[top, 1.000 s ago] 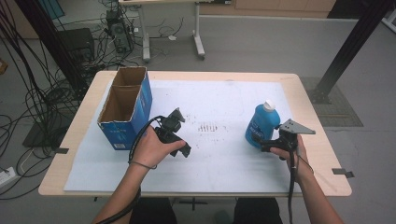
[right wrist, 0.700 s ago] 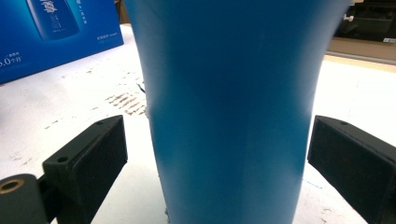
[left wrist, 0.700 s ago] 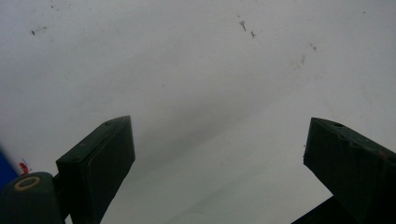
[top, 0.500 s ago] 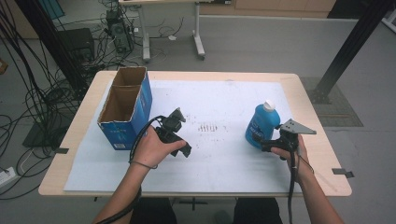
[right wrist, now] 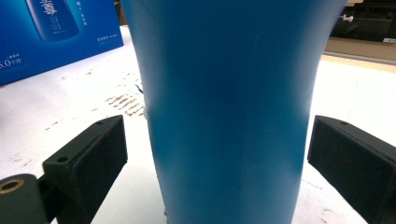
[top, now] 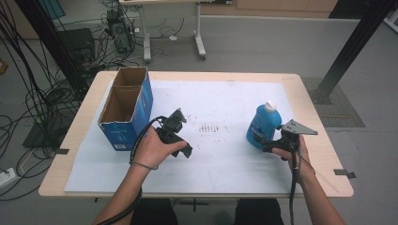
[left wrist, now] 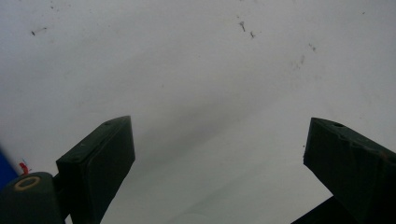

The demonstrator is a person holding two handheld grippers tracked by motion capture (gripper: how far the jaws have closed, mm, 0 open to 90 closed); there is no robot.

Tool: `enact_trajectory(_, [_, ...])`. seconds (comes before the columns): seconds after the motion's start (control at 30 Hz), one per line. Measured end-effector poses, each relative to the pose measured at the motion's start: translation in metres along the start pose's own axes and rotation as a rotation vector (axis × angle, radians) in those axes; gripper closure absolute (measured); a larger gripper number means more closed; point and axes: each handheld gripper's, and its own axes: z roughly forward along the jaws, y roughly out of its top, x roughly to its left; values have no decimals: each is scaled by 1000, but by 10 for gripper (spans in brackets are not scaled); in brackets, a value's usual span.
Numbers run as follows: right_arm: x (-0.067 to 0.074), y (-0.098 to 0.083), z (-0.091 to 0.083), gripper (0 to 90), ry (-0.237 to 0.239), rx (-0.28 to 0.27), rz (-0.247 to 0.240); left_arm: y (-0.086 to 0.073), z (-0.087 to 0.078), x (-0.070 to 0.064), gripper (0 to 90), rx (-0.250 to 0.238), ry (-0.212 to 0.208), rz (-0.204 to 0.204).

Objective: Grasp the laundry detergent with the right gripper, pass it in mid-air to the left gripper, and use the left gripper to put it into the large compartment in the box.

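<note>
Two grippers are at work over one broad wooden table (top: 315,101), most of it covered by a white sheet (top: 225,159). Toward the far left corner stands an open blue cardboard box (top: 126,110). A blue bottle (top: 263,125) with a white cap stands upright on the right part of the sheet. The right gripper (right wrist: 217,172) has that bottle between its jaws, which stand spread with a gap on each side. The left gripper (left wrist: 219,163), near the box, points down at the bare sheet, jaws wide apart.
</note>
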Motion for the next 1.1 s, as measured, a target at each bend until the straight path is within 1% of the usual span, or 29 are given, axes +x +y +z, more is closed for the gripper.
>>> enact_trajectory(0.63, [-1,0,-1,46,-9,-5,2,0,1,-1,93,3,-3,0])
enact_trajectory(1.1, [-1,0,2,47,-10,-16,3,-1,3,-1,92,6,-4,-3])
